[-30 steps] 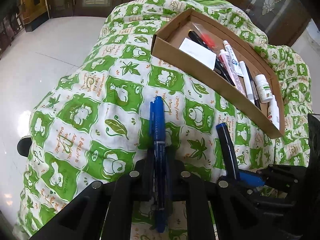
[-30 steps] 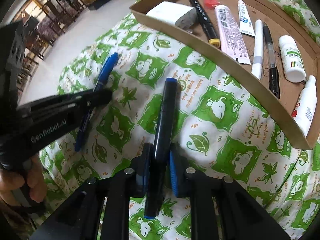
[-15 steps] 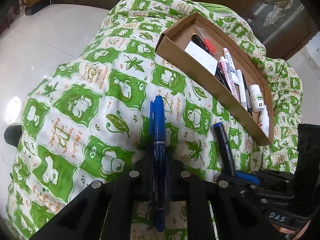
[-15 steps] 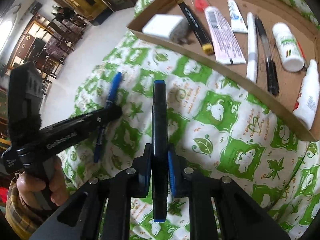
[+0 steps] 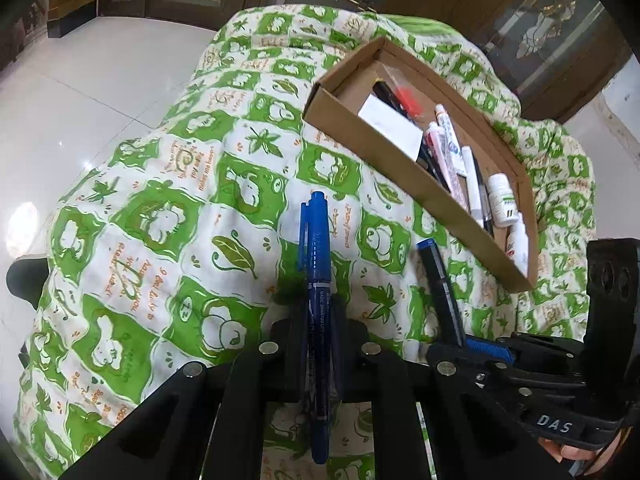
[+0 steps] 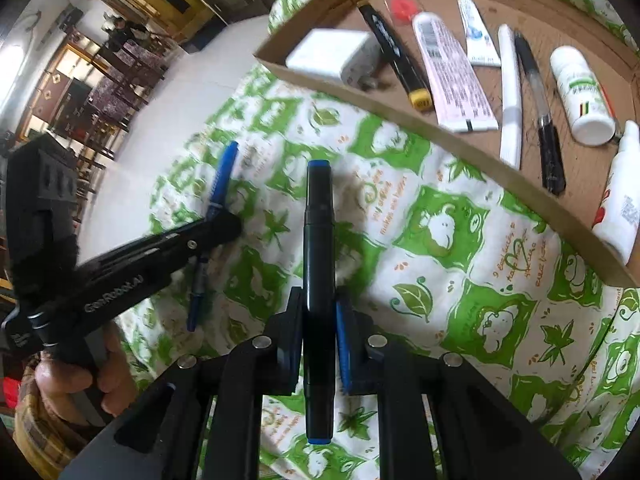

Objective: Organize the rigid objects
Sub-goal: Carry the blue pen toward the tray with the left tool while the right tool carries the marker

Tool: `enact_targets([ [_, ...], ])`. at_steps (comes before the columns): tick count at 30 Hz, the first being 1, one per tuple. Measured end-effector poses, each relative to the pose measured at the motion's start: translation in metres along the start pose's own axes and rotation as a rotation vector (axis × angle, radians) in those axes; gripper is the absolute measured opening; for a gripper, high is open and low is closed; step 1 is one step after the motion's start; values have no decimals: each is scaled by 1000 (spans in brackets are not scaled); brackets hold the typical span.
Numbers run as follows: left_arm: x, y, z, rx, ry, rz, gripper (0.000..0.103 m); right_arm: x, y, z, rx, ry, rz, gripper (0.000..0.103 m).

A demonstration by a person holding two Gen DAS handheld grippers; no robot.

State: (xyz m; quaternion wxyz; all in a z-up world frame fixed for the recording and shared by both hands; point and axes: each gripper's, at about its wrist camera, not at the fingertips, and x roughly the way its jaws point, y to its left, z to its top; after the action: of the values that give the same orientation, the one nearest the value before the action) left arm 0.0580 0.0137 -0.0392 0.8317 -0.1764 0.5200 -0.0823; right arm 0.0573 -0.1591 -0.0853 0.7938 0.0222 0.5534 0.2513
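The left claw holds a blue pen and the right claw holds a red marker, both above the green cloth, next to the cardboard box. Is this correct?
Not quite. The right claw holds a black marker with blue end caps, not a red one; the right wrist view shows it. The rest stands: the left claw holds a blue pen, both above the green cloth, next to the cardboard box.

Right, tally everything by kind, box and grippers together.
Pens and markers: 5
Tubes: 2
Bottles: 2
White adapter: 1
Red packet: 1
Total: 11
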Motion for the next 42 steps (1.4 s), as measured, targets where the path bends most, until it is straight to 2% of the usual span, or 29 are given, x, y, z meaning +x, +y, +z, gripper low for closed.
enact_targets([
  [10, -20, 8, -4, -59, -42, 9, 9, -58, -5, -1, -6, -204, 31, 14],
  [18, -37, -6, -4, -31, -62, 30, 9, -89, -36, 1, 73, -295, 23, 14],
  [35, -65, -61, 9, 53, -119, 27, 9, -94, -43, -1, 93, -316, 49, 14],
  [38, -65, -69, 14, 63, -126, 43, 9, -100, -47, -2, 100, -333, 58, 14],
  [42, -60, -78, 18, 88, -130, 110, 9, -110, -58, -2, 127, -356, 64, 14],
])
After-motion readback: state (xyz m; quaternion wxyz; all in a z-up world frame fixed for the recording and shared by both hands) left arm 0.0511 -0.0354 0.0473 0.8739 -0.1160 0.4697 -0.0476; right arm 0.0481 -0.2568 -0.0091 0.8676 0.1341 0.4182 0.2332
